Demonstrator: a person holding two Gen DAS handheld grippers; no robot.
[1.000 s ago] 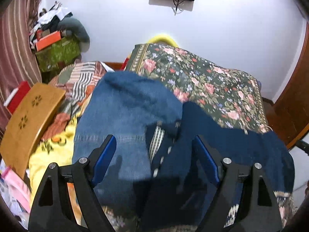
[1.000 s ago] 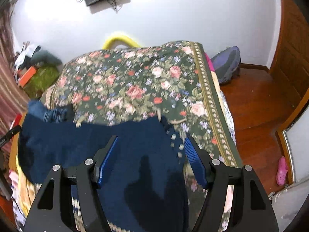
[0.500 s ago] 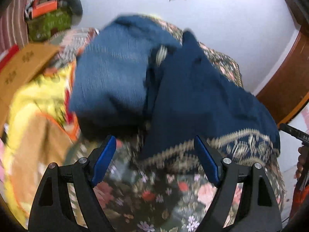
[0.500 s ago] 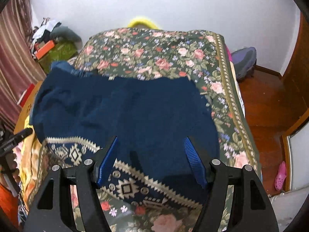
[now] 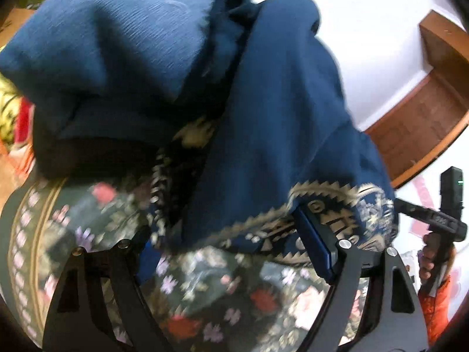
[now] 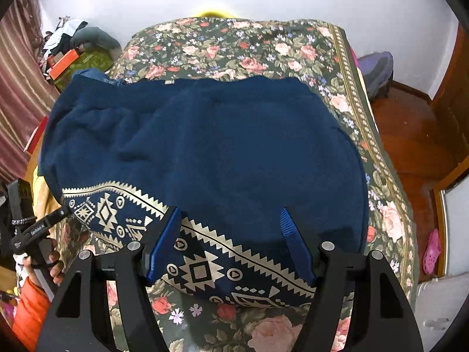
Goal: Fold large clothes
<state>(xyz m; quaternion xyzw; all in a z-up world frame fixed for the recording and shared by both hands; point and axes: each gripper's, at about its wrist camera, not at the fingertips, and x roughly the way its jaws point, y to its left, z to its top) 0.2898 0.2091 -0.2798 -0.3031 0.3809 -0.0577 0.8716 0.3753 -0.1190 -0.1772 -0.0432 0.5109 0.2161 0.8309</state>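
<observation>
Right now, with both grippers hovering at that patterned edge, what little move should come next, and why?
Probably lower both and close on the cream-patterned hem of the navy blue fleece garment. The right gripper and left gripper both stand open at that hem, nothing pinched, and the garment lies spread flat on the floral bedspread.

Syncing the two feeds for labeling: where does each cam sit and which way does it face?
Left wrist: on the left tongs, low at the bed edge, facing bunched navy garment; right tongs and hand at far right.
Right wrist: on the right tongs, tilted down over the patterned hem; left tongs at far left.
Shared: garment, floral bedspread.
</observation>
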